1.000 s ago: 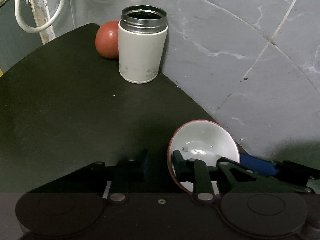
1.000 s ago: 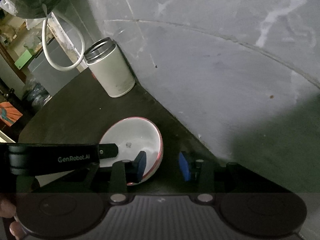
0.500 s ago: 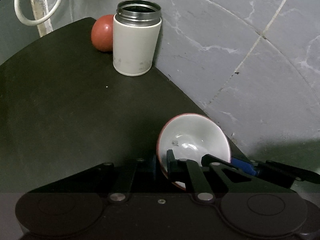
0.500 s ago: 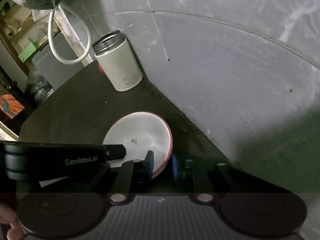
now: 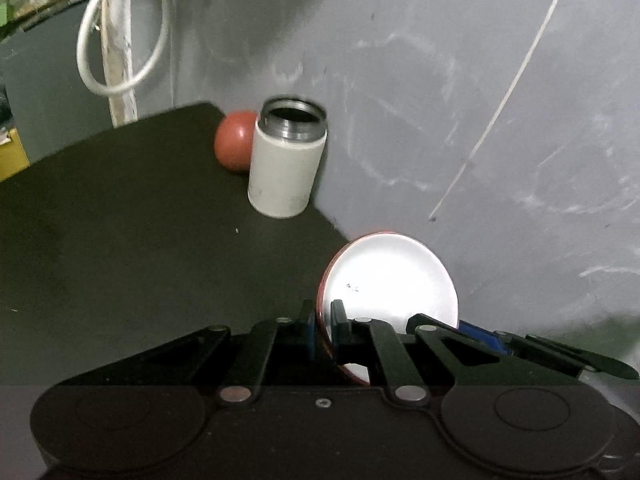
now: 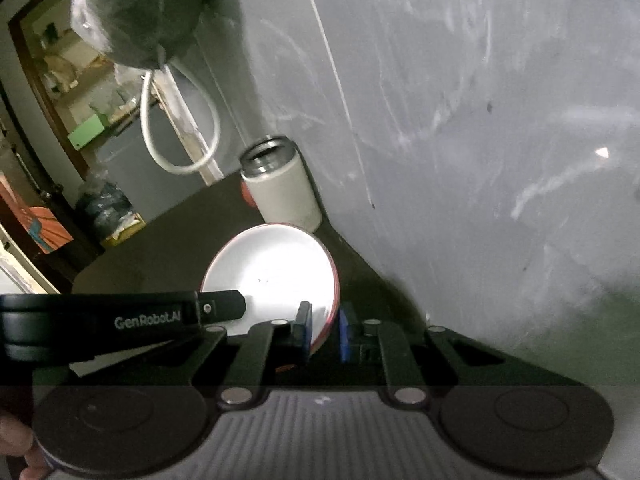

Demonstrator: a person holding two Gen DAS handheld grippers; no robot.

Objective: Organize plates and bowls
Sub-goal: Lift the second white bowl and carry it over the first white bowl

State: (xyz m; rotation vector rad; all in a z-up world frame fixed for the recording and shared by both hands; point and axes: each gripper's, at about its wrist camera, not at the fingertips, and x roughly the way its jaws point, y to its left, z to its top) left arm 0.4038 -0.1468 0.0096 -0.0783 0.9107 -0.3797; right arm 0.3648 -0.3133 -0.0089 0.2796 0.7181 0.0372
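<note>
Both tongs are clamped on opposite edges of the same white ceramic bowl with a red rim [image 5: 388,280]. The left tongs [image 5: 322,330] pinch its near-left rim, one pad outside and one inside; the right tongs [image 6: 325,330] pinch the rim on the other side, a blue pad on each face of the wall. The bowl sits between them, tilted up toward the cameras. It appears raised off the dark matte table [image 5: 120,240], near the table's edge by the grey marbled wall [image 5: 480,120], though whether its base is touching cannot be told.

Further off, a white cylindrical canister with a steel threaded mouth [image 5: 286,160] stands upright, with a red round ball-like object [image 5: 234,144] just behind it.

By my judgement the step in hand is carrying the bowl in a two-handed hold. No stack or rack shows here. The next move calls for keeping both grips level and moving together, so the rim does not twist or slip.
</note>
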